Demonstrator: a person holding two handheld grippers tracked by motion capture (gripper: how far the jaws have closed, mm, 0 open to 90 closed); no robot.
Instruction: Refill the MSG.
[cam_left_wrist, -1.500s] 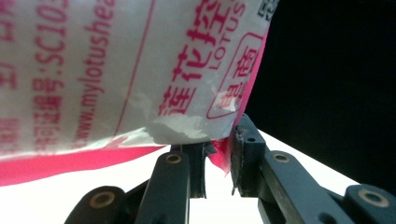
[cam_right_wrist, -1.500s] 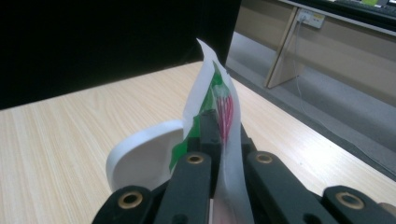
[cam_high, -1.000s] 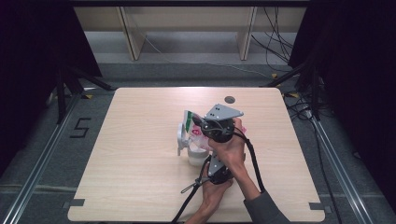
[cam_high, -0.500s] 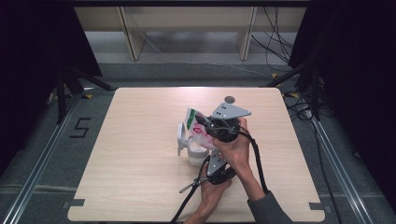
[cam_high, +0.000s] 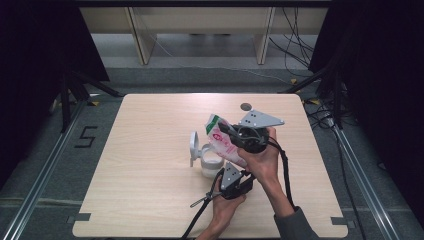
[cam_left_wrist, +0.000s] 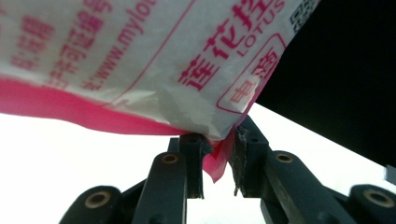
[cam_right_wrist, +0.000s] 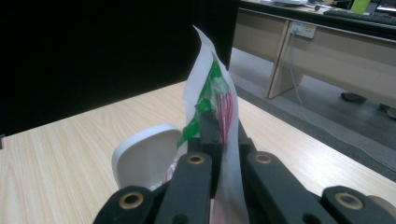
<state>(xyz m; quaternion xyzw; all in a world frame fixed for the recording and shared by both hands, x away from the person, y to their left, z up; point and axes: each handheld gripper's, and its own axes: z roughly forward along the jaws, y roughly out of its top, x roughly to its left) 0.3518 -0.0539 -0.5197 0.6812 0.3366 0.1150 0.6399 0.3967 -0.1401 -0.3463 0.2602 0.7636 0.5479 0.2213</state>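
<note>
Packet (cam_high: 222, 137) is clamped by both claws over the white container (cam_high: 209, 161).

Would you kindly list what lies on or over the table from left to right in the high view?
White container's open lid → white container → pink-and-white packet → right tool with its grey plate.

The worktop (cam_high: 150, 165) is pale wood-grain laminate, smooth with a low sheen. The packet (cam_high: 224, 141) looks like thin, crinkled plastic film, white and slightly glossy with pink and green print, while the lidded container (cam_high: 202, 157) beneath it is smooth white plastic, matt on its lid. Each claw, left (cam_left_wrist: 218, 161) and right (cam_right_wrist: 219, 140), is matt black plastic with brass-coloured metal rivets, and the right one carries a grey matt plate (cam_high: 260, 119).
</note>
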